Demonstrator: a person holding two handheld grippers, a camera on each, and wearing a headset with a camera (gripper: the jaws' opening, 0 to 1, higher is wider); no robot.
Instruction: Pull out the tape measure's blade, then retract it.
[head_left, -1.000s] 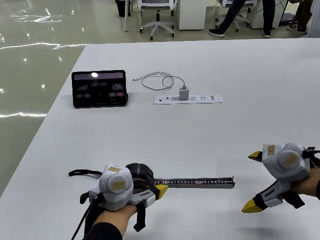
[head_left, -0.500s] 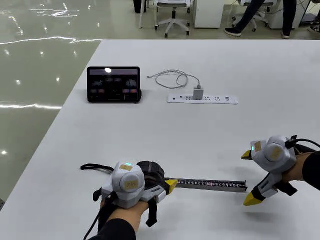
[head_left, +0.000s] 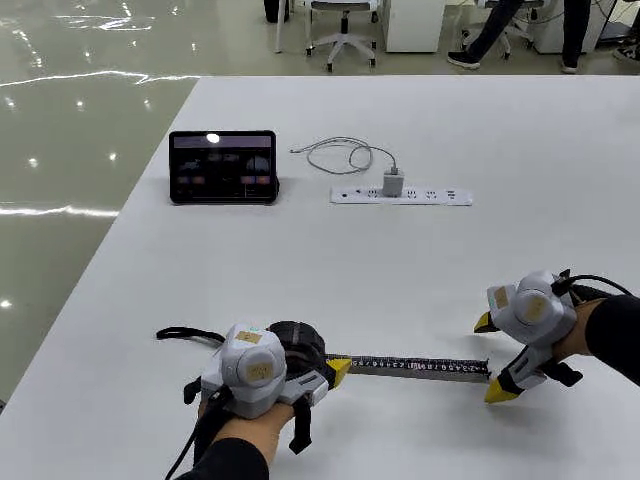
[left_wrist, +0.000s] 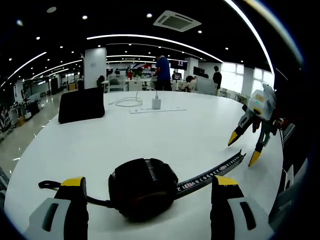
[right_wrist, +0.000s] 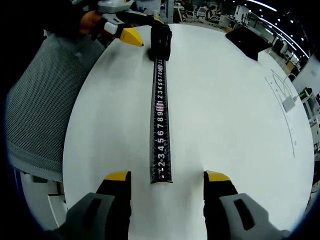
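Note:
The black tape measure case (head_left: 298, 345) lies on the white table (head_left: 400, 270), its blade (head_left: 420, 367) drawn out to the right and lying flat. My left gripper (head_left: 322, 358) is open and straddles the case (left_wrist: 144, 187), with both jaws clear of its sides. My right gripper (head_left: 491, 357) is open too, one yellow tip on each side of the blade's end. In the right gripper view the blade's hook end (right_wrist: 161, 176) lies between the spread jaws, untouched. The case's black strap (head_left: 185, 334) trails to the left.
A dark tablet (head_left: 223, 166) stands at the far left of the table. A white power strip (head_left: 401, 196) with a charger and a looped cable (head_left: 340, 155) lies beside it. The table's left edge drops to a glossy floor. People and office chairs are beyond the far edge.
My right gripper has moved left and down to the blade's end, which now lies between its jaws. The left gripper and the case have stayed put. The head camera has shifted.

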